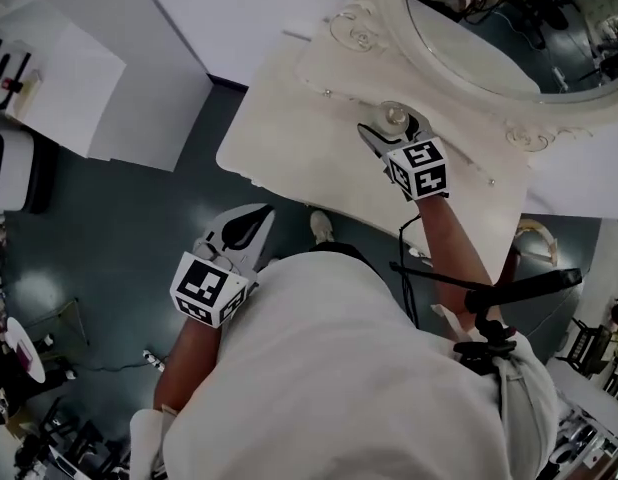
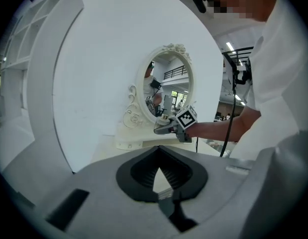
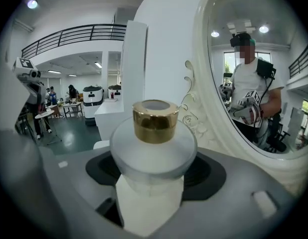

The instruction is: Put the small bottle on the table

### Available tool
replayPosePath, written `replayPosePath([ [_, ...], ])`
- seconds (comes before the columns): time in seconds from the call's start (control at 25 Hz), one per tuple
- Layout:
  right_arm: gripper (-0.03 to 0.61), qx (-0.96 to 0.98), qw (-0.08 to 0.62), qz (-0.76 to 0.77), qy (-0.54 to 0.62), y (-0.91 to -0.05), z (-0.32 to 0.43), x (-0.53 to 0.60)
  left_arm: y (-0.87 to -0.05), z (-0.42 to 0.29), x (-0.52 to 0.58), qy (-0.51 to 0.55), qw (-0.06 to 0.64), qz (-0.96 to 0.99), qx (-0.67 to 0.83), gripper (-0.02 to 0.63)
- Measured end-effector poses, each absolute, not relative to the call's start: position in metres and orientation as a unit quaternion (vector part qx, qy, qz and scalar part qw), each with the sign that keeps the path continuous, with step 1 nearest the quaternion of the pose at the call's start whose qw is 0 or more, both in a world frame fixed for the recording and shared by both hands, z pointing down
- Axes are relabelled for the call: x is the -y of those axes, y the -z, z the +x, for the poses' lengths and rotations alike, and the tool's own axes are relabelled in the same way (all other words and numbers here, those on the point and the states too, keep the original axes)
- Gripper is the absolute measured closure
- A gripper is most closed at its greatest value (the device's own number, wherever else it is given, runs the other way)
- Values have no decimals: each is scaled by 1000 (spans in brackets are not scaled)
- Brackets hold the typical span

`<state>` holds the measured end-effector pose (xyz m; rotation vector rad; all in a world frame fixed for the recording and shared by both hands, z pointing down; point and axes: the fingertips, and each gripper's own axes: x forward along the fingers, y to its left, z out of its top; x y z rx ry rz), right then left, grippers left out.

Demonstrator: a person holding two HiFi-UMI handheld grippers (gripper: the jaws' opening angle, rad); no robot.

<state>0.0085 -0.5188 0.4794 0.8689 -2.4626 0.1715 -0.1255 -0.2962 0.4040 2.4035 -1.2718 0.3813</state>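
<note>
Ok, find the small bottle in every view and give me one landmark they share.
Head view: small bottle upper centre, in the right gripper, just below the mirror.
Left gripper view: tiny, mid-frame, at that gripper's tip in front of the mirror.
Right gripper view: fills the centre, gold cap up, between the jaws.
Shared landmark: the oval mirror.

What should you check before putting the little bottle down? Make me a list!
1. Right tongs squeezing the small bottle: ok.
2. Gold cap on the bottle: ok.
3. Bottle above the table, by the mirror: ok.
4. Bottle's bottom already touching the table: cannot tell.
5. Left tongs empty and away from the table: ok.
</note>
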Motion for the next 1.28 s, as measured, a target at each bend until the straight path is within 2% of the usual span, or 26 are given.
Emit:
replayPosePath([
  [0.6,240,904,277,316,-80,-552,-23,668,-404,-148,355,-152,234,783,556,611],
  [1.28,239,896,297,322,-74,-577,-31,694,-408,-150,356,-162,245,757,584,611],
])
